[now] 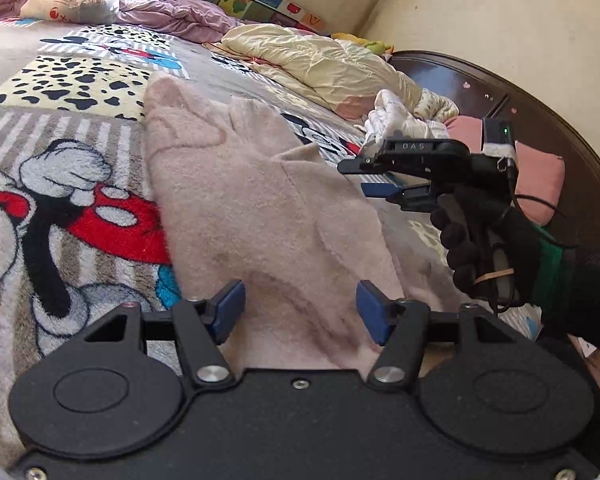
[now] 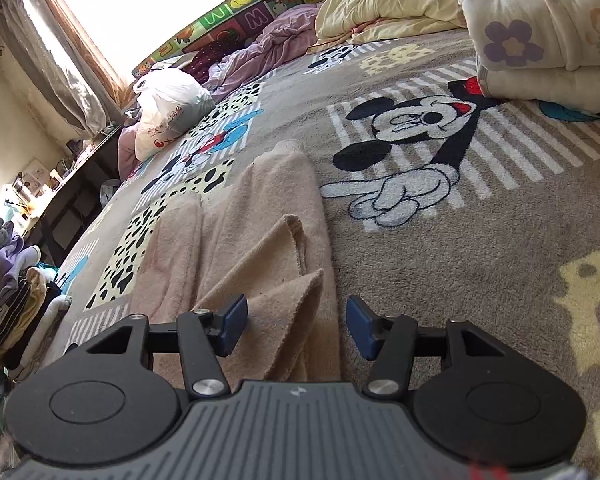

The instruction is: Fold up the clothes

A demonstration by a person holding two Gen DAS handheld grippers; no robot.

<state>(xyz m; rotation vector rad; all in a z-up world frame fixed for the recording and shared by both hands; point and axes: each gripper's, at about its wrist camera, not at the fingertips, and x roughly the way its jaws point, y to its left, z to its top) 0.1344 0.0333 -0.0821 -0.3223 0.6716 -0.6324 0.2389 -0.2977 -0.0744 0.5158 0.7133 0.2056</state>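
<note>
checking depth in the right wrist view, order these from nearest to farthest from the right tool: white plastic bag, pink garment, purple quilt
1. pink garment, just ahead of the right tool, partly between its open fingers.
2. white plastic bag, far left on the bed.
3. purple quilt, behind the bag near the alphabet mat.

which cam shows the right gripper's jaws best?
Right wrist view: the right gripper fills the foreground, jaws apart over the pink garment's folded corner. Left wrist view shows it only side-on, held in a gloved hand, so the gap is hard to judge.
</note>
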